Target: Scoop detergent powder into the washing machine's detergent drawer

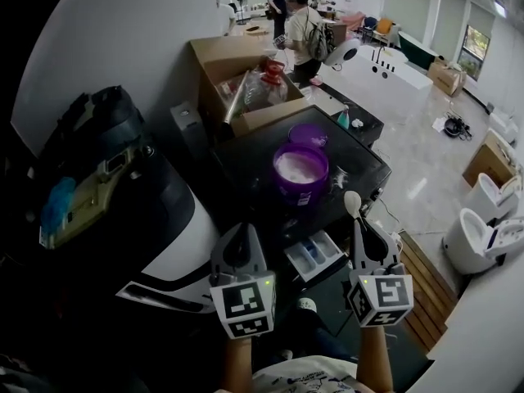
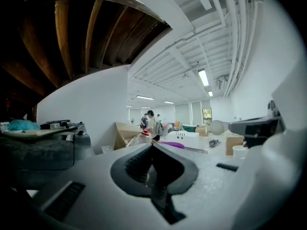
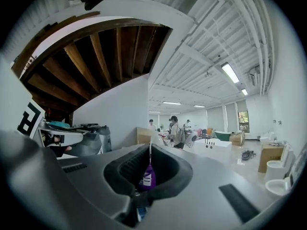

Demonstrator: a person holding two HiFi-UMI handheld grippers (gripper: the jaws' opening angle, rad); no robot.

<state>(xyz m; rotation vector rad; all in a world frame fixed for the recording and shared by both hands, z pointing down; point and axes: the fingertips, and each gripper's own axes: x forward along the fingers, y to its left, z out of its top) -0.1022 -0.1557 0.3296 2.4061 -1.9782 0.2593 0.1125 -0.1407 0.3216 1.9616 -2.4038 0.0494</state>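
Observation:
A purple tub (image 1: 300, 173) of white detergent powder stands open on the dark top of the washing machine (image 1: 246, 158), its purple lid (image 1: 308, 135) lying just behind it. The detergent drawer (image 1: 315, 255) is pulled out at the machine's front, between my two grippers. My right gripper (image 1: 358, 223) is shut on the handle of a white scoop (image 1: 353, 202), which points up toward the tub; I cannot tell whether it holds powder. In the right gripper view the scoop (image 3: 150, 152) shows edge-on between the jaws, above the tub (image 3: 147, 178). My left gripper (image 1: 238, 237) is shut on nothing, left of the drawer.
An open cardboard box (image 1: 237, 80) with bagged items stands behind the machine. A black bag (image 1: 98, 178) lies on a white appliance at the left. People (image 1: 299, 27) stand at the back of the room. White toilets (image 1: 483, 236) are at the right, and a wooden platform (image 1: 422, 293) lies below.

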